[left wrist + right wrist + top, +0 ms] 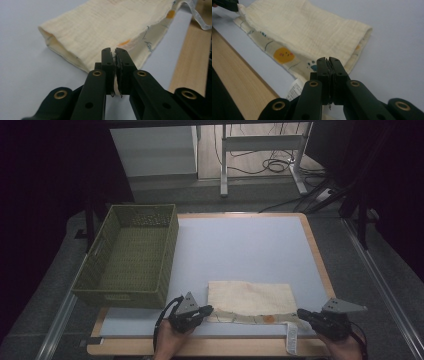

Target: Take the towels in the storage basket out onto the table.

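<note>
A cream folded cloth (pixel 250 300) with small printed figures along its near hem lies flat at the front of the pale blue table top (pixel 240 245). My left gripper (pixel 209 310) is at the cloth's near left corner. In the left gripper view its jaws (pixel 115 53) are pressed together with a sliver of the cloth (pixel 107 22) pinched between them. My right gripper (pixel 301 312) is at the near right corner, jaws (pixel 328 61) shut on the edge of the cloth (pixel 304 27). A white care label (pixel 291 337) hangs over the wooden front edge.
A green woven basket (pixel 120 299) stands on the left side of the table, with nothing in it. The wooden table rim (pixel 200 347) runs along the front, close behind both hands. Desk legs and cables lie on the floor beyond the table.
</note>
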Tool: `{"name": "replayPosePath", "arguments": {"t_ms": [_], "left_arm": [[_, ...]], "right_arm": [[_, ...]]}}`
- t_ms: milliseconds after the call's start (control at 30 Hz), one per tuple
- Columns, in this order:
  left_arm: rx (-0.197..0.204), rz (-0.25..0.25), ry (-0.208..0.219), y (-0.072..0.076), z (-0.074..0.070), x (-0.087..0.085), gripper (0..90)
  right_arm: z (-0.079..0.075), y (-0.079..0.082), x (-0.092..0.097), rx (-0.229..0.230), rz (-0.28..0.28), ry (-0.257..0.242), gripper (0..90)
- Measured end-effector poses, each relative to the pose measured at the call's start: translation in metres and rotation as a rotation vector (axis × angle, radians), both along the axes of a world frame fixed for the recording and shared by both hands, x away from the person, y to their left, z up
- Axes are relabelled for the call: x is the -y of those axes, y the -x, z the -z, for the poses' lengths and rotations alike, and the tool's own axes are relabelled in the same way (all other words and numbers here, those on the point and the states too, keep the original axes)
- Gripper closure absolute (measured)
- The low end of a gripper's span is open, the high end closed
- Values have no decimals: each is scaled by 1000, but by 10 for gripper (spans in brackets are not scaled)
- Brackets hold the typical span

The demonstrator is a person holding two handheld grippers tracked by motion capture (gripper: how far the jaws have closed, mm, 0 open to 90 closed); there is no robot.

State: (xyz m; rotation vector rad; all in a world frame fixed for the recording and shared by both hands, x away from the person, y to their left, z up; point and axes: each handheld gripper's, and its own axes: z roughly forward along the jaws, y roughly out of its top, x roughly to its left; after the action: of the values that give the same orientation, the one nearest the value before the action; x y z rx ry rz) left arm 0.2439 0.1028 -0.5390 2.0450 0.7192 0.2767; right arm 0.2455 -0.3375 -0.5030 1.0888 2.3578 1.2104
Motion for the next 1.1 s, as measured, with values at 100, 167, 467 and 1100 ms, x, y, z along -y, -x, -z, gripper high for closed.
{"name": "replayPosePath", "arguments": {"t_ms": [100,167,467,1100], "left_arm": [[-33,8,-3,3,6,-3,684],[-54,17,26,5,6,-6,634],[-25,-47,36,-12,-15,-7,443],[-120,-234,-99,-106,-3,19,515]], "right_arm": [[6,4,0,-19,-9,8,857],[9,6,0,-39,-12,12,791],[-5,-3,10,5,28,0,694],[7,-104,-25,-22,85,99,626]]}}
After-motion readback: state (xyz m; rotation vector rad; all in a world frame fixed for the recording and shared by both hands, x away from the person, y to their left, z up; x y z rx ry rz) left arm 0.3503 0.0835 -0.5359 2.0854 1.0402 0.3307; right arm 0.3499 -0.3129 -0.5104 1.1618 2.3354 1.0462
